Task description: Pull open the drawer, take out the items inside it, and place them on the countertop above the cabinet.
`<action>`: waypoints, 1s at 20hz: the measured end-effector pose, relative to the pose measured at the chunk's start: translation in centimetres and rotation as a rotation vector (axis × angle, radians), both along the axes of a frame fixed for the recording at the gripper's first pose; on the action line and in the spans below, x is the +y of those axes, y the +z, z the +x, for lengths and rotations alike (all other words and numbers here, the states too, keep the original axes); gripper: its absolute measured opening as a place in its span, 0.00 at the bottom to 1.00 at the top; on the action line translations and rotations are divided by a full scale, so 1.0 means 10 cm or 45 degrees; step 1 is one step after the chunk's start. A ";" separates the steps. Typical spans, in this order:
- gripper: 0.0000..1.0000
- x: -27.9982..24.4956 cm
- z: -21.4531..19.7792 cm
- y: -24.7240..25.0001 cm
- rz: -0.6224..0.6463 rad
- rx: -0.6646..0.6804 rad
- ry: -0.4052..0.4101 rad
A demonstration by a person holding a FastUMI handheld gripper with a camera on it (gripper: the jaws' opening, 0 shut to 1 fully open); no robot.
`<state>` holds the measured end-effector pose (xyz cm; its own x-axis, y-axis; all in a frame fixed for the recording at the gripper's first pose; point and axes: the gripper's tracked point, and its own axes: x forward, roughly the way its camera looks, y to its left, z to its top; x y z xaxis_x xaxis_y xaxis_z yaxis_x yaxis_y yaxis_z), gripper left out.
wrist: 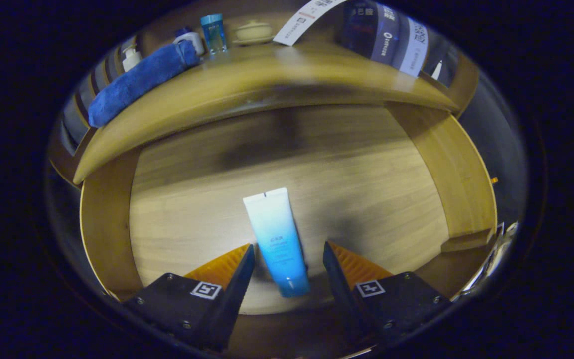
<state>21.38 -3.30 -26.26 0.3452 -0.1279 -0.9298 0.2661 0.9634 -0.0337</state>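
Wooden cabinet surfaces make up the scene: the worktop [267,85] runs across the far side, and below it the drawer [107,224] stands pulled open, its pale floor and side walls exposed. On the worktop lie a rolled blue towel [137,82], a white pump bottle [131,57], a small blue bottle [214,33] and a lidded cream dish [253,32], so part of the transfer appears complete. One item is visible in the drawer: a white-to-blue tube [278,240], lying flat on the drawer floor with its cap end toward the camera. The claw [288,259] is released, its fingers [227,267] spread to either side of the tube's lower half with a gap on each side and no contact. This straddling position appears to be a pre-grasp alignment: the fingers close across the tube's narrow width, giving a firmer hold than gripping along its length. Judged next step: lower, close on the tube, lift it clear of the drawer front, and set it on a bare part of the worktop.
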 end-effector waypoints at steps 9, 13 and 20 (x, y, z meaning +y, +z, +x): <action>0.42 -0.04 0.10 -0.02 -0.111 -0.004 0.061; 0.42 -0.02 0.12 0.29 -0.175 -0.085 0.071; 0.42 0.00 -0.04 1.00 -0.334 -0.180 0.052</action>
<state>20.99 -3.26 -16.28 0.4786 -0.3407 -0.8092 0.2473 0.9366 -0.2481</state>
